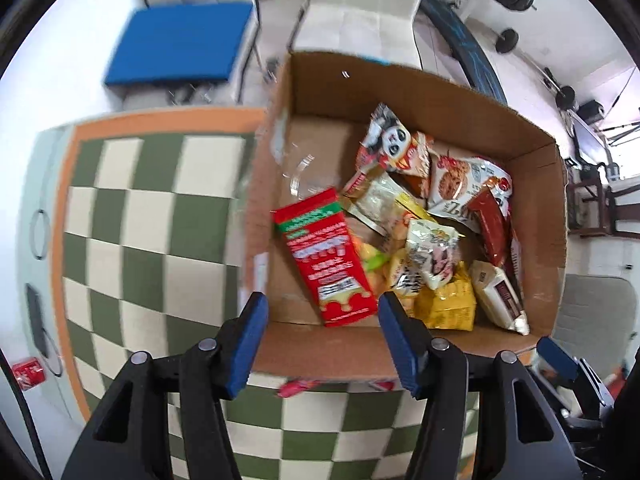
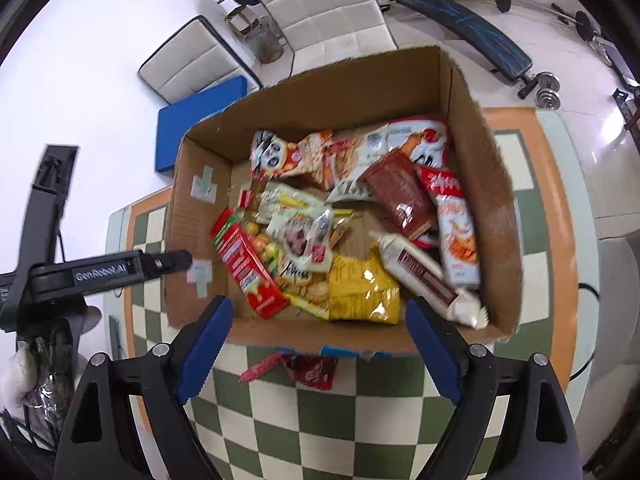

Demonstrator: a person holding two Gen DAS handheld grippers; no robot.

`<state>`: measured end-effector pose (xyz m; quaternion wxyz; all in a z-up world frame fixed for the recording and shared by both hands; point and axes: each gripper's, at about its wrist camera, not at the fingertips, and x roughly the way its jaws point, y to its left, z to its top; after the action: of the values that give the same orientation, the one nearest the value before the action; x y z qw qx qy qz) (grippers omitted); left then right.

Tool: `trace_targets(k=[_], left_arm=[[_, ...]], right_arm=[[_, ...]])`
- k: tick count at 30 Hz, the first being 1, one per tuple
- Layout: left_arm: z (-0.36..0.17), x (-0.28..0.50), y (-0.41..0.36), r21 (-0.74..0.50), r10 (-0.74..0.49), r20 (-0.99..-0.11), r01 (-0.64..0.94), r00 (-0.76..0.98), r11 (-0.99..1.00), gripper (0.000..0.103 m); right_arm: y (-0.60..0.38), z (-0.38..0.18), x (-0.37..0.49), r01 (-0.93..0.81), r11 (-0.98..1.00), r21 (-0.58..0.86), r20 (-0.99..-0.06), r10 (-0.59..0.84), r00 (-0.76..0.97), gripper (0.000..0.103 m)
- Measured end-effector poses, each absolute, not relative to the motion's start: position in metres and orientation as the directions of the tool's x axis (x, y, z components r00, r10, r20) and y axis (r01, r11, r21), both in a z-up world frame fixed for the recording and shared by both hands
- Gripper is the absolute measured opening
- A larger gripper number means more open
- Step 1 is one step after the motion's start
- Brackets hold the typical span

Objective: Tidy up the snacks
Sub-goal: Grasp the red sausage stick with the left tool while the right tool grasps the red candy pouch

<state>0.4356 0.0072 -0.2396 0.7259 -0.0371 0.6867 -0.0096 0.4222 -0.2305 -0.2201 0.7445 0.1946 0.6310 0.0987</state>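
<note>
An open cardboard box (image 1: 400, 76) (image 2: 320, 80) stands on the checkered table and holds several snack packets. A red carton (image 1: 328, 256) (image 2: 248, 268) lies along its left wall, beside a yellow packet (image 1: 448, 300) (image 2: 364, 292); a panda packet (image 1: 386, 136) (image 2: 272, 156) lies at the far side. My left gripper (image 1: 324, 340) hangs open above the box's near left corner, with nothing between its pads. My right gripper (image 2: 320, 344) is wide open and empty over the box's near edge. On the table just before the box lie a red packet (image 2: 312, 372) and a pink wrapped sweet (image 2: 260, 366).
A green and cream checkered cloth (image 2: 320, 432) with an orange border covers the table. Beyond it are white padded chairs (image 2: 320, 4), a blue cushion (image 1: 180, 40) and a weight bench (image 2: 468, 24). A small red item (image 1: 26, 372) sits at the table's left edge.
</note>
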Motion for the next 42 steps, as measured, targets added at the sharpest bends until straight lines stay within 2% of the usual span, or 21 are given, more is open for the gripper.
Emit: trace_targets(k=[5, 10, 15, 19, 20, 22, 23, 24, 29, 37, 38, 40, 42], left_arm=[[-0.231, 0.375, 0.016, 0.020, 0.023, -0.986, -0.019, 0.166, 1.000, 0.055], [-0.263, 0.324, 0.021, 0.096, 0.089, -0.982, 0.037, 0.168, 0.995, 0.055], [-0.300, 0.309, 0.026, 0.145, 0.135, -0.981, 0.066, 0.138, 0.987, 0.055], [-0.312, 0.307, 0.022, 0.221, 0.194, -0.960, 0.118, 0.203, 0.968, 0.055], [-0.316, 0.306, 0.019, 0.243, 0.212, -0.955, 0.136, 0.209, 0.960, 0.055], [-0.321, 0.306, 0.016, 0.265, 0.226, -0.950, 0.174, 0.216, 0.948, 0.055], [-0.323, 0.307, 0.014, 0.259, 0.216, -0.952, 0.194, 0.218, 0.946, 0.055], [-0.324, 0.307, 0.011, 0.256, 0.208, -0.953, 0.219, 0.220, 0.942, 0.055], [-0.335, 0.311, -0.012, 0.248, 0.185, -0.961, 0.345, 0.205, 0.905, 0.055], [-0.369, 0.317, -0.045, 0.185, 0.156, -0.983, 0.481, 0.100, 0.857, 0.055], [-0.374, 0.319, -0.046, 0.165, 0.147, -0.986, 0.480, 0.074, 0.862, 0.053], [-0.382, 0.324, -0.050, 0.087, 0.096, -0.995, 0.471, 0.005, 0.878, 0.031], [-0.383, 0.325, -0.052, 0.062, 0.079, -0.997, 0.458, -0.018, 0.887, 0.025]], right_arm=[[-0.212, -0.237, 0.385, 0.093, 0.891, 0.444, -0.890, 0.427, 0.159, 0.091], [-0.190, -0.284, 0.355, 0.134, 0.875, 0.465, -0.885, 0.457, 0.087, 0.091], [-0.175, -0.329, 0.350, 0.183, 0.872, 0.455, -0.889, 0.456, 0.038, 0.091], [-0.167, -0.349, 0.354, 0.212, 0.858, 0.467, -0.882, 0.470, 0.038, 0.090], [-0.164, -0.352, 0.355, 0.209, 0.854, 0.477, -0.876, 0.481, 0.037, 0.089], [-0.156, -0.357, 0.356, 0.191, 0.874, 0.446, -0.893, 0.450, 0.026, 0.076], [-0.153, -0.360, 0.356, 0.185, 0.881, 0.436, -0.898, 0.439, 0.025, 0.055], [-0.151, -0.361, 0.355, 0.181, 0.887, 0.426, -0.903, 0.429, 0.021, 0.050], [-0.159, -0.359, 0.346, 0.182, 0.887, 0.424, -0.904, 0.426, 0.025, 0.045], [-0.190, -0.347, 0.319, 0.218, 0.883, 0.416, -0.908, 0.416, 0.047, 0.044], [-0.194, -0.345, 0.316, 0.224, 0.881, 0.417, -0.908, 0.417, 0.050, 0.044], [-0.198, -0.343, 0.310, 0.235, 0.878, 0.417, -0.908, 0.416, 0.055, 0.044], [-0.203, -0.341, 0.306, 0.244, 0.875, 0.417, -0.907, 0.416, 0.060, 0.044]])
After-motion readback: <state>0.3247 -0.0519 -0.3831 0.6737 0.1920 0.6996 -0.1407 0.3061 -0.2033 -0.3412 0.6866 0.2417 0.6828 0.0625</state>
